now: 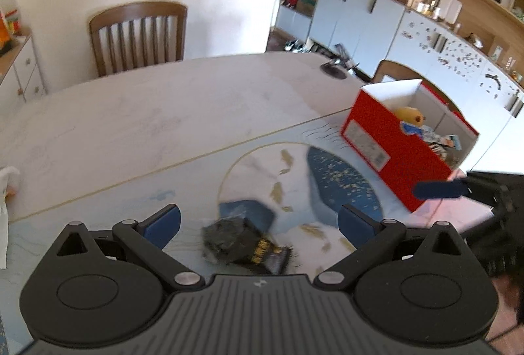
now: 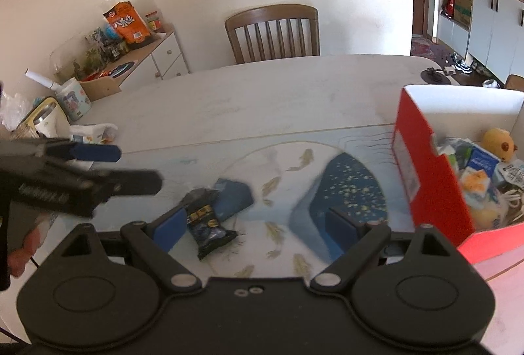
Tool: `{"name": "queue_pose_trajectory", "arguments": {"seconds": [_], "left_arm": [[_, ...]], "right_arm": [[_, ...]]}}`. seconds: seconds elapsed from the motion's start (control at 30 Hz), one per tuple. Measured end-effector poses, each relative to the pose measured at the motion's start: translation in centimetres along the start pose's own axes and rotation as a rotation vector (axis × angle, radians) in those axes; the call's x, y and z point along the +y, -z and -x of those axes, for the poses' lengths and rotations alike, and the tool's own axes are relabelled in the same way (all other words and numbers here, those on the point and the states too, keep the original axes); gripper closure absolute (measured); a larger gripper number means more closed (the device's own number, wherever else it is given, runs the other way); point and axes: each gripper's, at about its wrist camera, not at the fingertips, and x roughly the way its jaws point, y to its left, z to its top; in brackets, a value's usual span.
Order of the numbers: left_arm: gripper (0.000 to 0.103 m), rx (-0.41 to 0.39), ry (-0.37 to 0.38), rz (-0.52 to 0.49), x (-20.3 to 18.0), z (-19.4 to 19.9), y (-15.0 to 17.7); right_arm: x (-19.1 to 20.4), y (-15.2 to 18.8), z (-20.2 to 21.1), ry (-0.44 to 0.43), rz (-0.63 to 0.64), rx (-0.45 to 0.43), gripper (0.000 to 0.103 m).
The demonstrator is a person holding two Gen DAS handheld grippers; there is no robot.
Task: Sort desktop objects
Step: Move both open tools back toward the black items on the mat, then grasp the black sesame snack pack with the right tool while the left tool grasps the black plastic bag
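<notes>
Both grippers, left (image 1: 258,221) and right (image 2: 258,224), hover with jaws apart over a black crinkled snack packet (image 2: 208,224) on the table (image 2: 262,93); a red cardboard box (image 2: 432,191) stands near its right edge.

Both fisheye views were taken low over the pale marble-patterned table (image 1: 131,126), facing the brown slatted wooden chair (image 2: 273,34) at 12 o'clock. The open red cardboard box (image 1: 393,145) at 2 o'clock was shared.
</notes>
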Motion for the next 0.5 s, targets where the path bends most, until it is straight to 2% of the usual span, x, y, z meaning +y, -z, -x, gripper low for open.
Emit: {"name": "queue_pose_trajectory", "arguments": {"seconds": [0.27, 0.5], "left_arm": [[0.0, 0.153, -0.011, 0.082, 2.1, -4.0, -0.1], [0.0, 0.246, 0.0, 0.131, 3.0, -7.0, -0.7]], "right_arm": [[3.1, 1.3, -2.3, -0.026, 0.039, 0.032, 0.012], [4.2, 1.8, -4.2, -0.032, 0.064, 0.066, 0.013]]}}
